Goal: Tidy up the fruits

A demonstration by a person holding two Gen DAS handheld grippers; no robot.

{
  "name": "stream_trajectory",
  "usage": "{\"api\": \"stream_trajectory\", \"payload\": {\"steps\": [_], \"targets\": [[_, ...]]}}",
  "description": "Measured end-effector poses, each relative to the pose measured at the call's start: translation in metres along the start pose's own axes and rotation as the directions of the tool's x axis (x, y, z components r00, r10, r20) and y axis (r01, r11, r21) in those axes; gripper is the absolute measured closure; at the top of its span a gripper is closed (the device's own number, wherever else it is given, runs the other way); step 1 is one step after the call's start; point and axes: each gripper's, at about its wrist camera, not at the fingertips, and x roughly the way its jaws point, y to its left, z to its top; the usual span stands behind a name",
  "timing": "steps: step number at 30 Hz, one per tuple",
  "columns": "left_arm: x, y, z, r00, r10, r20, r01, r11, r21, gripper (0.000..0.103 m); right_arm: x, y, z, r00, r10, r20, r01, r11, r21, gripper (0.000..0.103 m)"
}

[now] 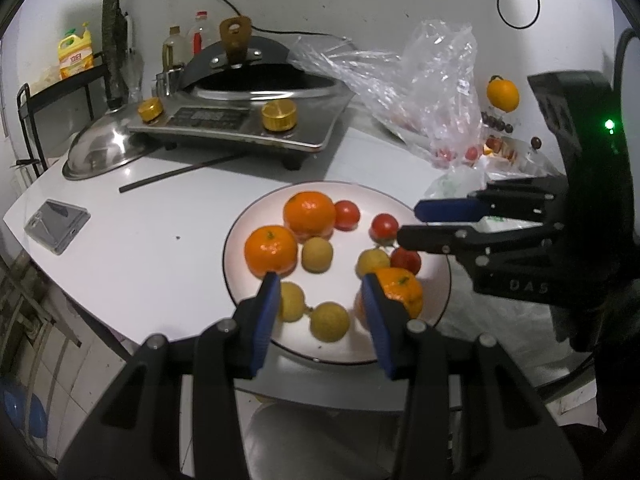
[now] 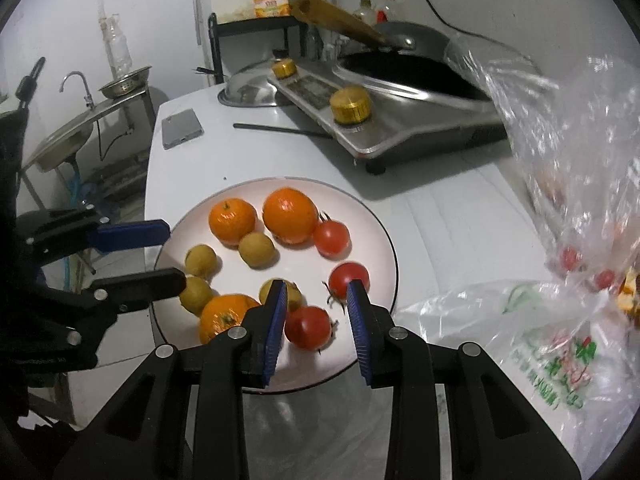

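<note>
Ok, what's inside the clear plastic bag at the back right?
Through the clear plastic bag, a few small red fruits show near its bottom. The crumpled film hides the rest, so a full count isn't possible.

3 oranges (image 2: 290, 216), 3 tomatoes (image 2: 331, 237), 4 longans (image 2: 257, 249).

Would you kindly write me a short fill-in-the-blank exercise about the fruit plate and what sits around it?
1. The white plate holds ____ oranges, counting every one on it.
2. The small red fruits on the plate are ____, such as the one nearest the right gripper.
3. The flat grey phone lies on the white ____.
4. Each gripper's finger pads are coloured ____.

Missing words: three; tomatoes; table; blue
</note>
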Motion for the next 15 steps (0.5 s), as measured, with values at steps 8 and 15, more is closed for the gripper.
{"api": "stream_trajectory", "payload": {"steps": [8, 15], "targets": [[-0.014, 0.000, 0.001, 1.000, 0.008, 0.024, -0.008, 1.000, 0.002, 0.059, -0.008, 0.009, 0.005, 1.000, -0.003, 0.017, 0.003, 1.000, -0.007, 0.070], [-0.043, -0.010, 0.002, 0.997, 0.013, 0.072, -0.014, 1.000, 0.011, 0.052, -0.035, 0.019, 0.003, 0.999, -0.024, 0.046, 0.024, 1.000, -0.015, 0.070]]}}
